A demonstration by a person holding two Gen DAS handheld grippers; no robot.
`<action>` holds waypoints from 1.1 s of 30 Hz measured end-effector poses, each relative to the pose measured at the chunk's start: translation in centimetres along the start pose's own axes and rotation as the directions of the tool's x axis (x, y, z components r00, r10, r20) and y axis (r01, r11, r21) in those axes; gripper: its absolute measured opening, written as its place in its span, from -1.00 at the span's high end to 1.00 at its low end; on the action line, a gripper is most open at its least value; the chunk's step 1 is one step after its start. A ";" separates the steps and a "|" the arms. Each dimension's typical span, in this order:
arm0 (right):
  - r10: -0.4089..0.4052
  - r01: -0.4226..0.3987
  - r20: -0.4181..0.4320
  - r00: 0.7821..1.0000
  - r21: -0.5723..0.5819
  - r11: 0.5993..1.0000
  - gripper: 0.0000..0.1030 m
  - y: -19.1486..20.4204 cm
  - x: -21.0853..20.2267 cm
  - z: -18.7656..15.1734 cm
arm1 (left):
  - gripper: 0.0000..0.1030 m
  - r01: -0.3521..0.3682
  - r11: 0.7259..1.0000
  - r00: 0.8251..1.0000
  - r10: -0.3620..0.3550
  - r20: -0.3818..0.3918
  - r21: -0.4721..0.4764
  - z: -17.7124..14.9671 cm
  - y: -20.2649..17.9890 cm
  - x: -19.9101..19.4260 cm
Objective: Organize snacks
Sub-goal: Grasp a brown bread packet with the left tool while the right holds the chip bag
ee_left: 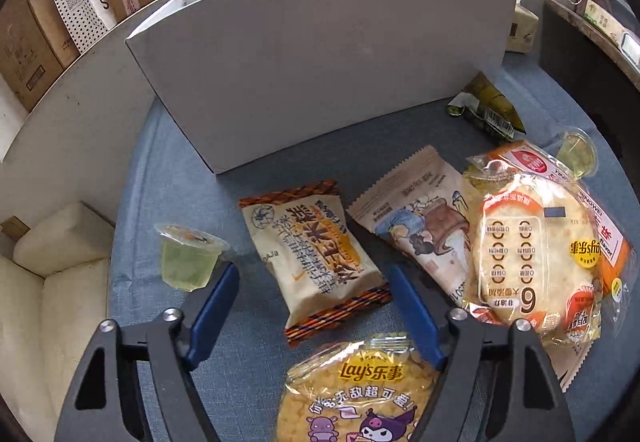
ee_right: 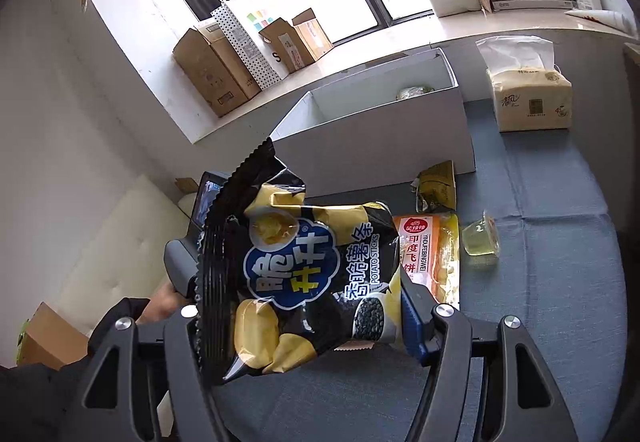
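My left gripper (ee_left: 312, 282) is open, low over the blue cloth, its blue fingers either side of a beige-and-orange snack packet (ee_left: 316, 254). A Lay's pack (ee_left: 356, 390) lies just under it, a green jelly cup (ee_left: 188, 258) to its left, an illustrated pouch (ee_left: 424, 226) and a rice cracker pack (ee_left: 536, 250) to its right. My right gripper (ee_right: 304, 306) is shut on a black-and-yellow potato sticks bag (ee_right: 304, 274), held above the table in front of the white box (ee_right: 372, 137). The white box also stands in the left wrist view (ee_left: 320, 61).
A green wrapped snack (ee_left: 488, 109) and a second jelly cup (ee_left: 578, 153) lie at the right. An orange flatbread pack (ee_right: 428, 254), a yellow packet (ee_right: 438, 185) and a jelly cup (ee_right: 482, 238) lie on the cloth. A tissue pack (ee_right: 528, 97) stands behind. Cardboard boxes (ee_right: 216, 73) line the sill.
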State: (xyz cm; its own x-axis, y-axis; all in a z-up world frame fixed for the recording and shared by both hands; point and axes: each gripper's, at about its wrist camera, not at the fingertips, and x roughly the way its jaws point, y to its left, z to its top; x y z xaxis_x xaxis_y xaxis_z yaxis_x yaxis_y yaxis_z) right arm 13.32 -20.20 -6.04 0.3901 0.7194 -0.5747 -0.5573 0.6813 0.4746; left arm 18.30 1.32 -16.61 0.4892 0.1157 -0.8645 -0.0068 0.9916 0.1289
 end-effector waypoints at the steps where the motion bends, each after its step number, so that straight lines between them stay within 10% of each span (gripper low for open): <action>1: 0.003 -0.003 -0.002 1.000 0.000 1.000 -0.37 0.0 0.1 0.0 | -0.52 0.002 1.000 1.000 -0.002 -0.003 -0.015 0.2 0.3 0.1; 6: 0.006 -0.006 -0.010 1.000 0.001 1.000 -0.37 0.0 0.6 0.0 | -0.45 0.041 0.996 0.999 -0.042 -0.017 -0.074 1.2 1.6 0.8; 12: 0.007 -0.007 -0.011 1.000 -0.003 1.000 -0.37 0.0 0.7 0.0 | 0.85 0.109 0.983 0.994 -0.109 0.009 -0.147 1.5 3.2 0.7; 33: 0.010 -0.010 -0.004 1.000 -0.017 1.000 -0.37 0.8 0.5 0.1 | 0.90 0.210 0.971 0.950 -0.175 0.258 -0.116 -1.9 6.2 -12.7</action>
State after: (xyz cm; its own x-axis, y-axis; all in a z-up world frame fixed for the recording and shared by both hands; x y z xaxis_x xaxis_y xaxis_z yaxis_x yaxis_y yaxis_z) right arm 13.15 -19.28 -5.90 0.3815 0.7254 -0.5729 -0.5737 0.6718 0.4686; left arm 10.40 6.15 -5.75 0.6914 -0.0779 -0.7183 -0.0050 0.9936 -0.1126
